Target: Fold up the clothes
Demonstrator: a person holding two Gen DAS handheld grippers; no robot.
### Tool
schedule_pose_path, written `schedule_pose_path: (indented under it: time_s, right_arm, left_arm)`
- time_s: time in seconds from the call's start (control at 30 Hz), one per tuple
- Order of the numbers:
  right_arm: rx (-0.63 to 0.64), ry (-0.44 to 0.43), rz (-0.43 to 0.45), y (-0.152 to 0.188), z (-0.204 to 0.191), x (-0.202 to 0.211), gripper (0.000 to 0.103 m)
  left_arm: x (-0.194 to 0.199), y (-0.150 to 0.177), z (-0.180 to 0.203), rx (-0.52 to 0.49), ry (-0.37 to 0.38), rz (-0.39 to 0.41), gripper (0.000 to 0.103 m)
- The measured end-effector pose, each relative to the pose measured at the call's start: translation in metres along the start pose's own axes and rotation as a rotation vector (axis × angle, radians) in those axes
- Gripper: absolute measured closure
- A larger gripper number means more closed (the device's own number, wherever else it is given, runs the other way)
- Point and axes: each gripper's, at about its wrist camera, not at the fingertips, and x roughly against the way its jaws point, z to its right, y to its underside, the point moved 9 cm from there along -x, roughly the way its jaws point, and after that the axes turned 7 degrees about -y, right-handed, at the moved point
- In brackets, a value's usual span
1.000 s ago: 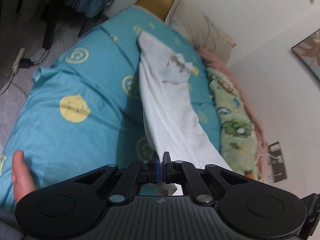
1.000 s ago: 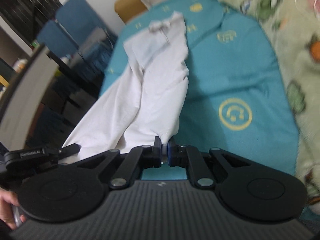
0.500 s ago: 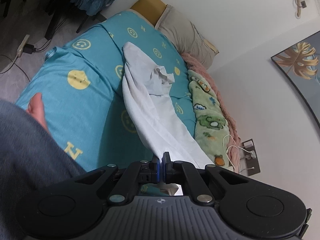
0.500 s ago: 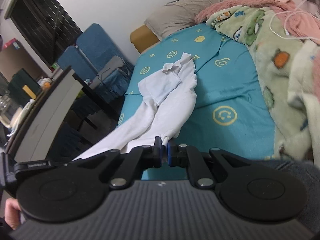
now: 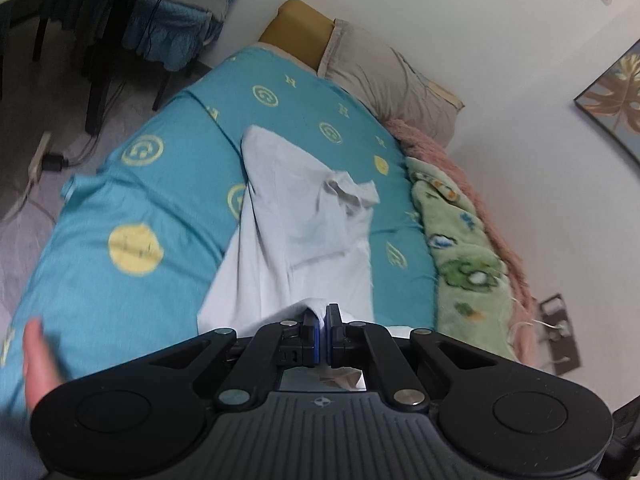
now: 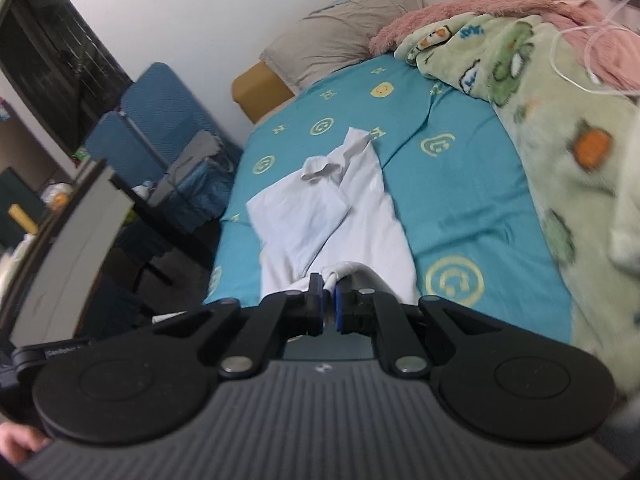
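Observation:
A white shirt (image 5: 304, 232) lies lengthwise on the teal bed sheet (image 5: 132, 200), its collar end away from me and a sleeve folded across its chest. My left gripper (image 5: 323, 316) is shut on the shirt's near hem, a bit of white cloth bunched between its blue pads. In the right wrist view the same white shirt (image 6: 332, 216) runs up the teal sheet (image 6: 460, 200), and my right gripper (image 6: 329, 286) is shut on another part of the near hem, cloth pinched between its jaws.
A grey pillow (image 5: 384, 80) and a mustard cushion (image 5: 300, 28) lie at the bed's head. A green cartoon blanket (image 6: 560, 120) and a pink one (image 6: 480, 8) run along the wall side. Blue chairs (image 6: 160, 116) and a dark table leg stand beside the bed. A hand (image 5: 38, 360) shows at lower left.
Both grippers swung back and up, then came forward again with the hem held. The shirt, stretched narrow before, now lies wider and flatter on the sheet.

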Motion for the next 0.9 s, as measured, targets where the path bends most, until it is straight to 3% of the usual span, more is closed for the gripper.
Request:
schedule_pose_path:
  time_s: [0.27, 0.5, 0.6, 0.73, 0.8, 0.87, 0.9]
  right_arm:
    - [0.059, 0.062, -0.024, -0.037, 0.028, -0.133, 0.094]
    - [0.118, 0.096, -0.066, -0.034, 0.063, -0.235, 0.094]
    - [0.148, 0.111, -0.085, -0.024, 0.076, -0.254, 0.093]
    - [0.16, 0.118, -0.088, -0.018, 0.08, -0.26, 0.091]
    - [0.157, 0.13, -0.103, -0.019, 0.076, -0.256, 0.091]
    - [0.186, 0.154, -0.095, -0.022, 0.068, -0.244, 0.083]
    - [0.203, 0.168, -0.089, -0.024, 0.064, -0.238, 0.072]
  left_arm:
    - [-0.135, -0.059, -0.006, -0.082, -0.119, 0.035, 0.1]
    - [-0.24, -0.063, -0.035, -0.173, -0.199, -0.002, 0.099]
    - [-0.263, -0.057, -0.041, -0.204, -0.205, -0.013, 0.099]
    - [-0.263, -0.052, -0.036, -0.273, -0.225, 0.016, 0.097]
    - [-0.257, -0.051, -0.032, -0.307, -0.235, 0.028, 0.087]
    - [-0.244, -0.049, -0.02, -0.342, -0.243, 0.048, 0.068]
    - [-0.235, -0.048, -0.017, -0.351, -0.25, 0.062, 0.049]
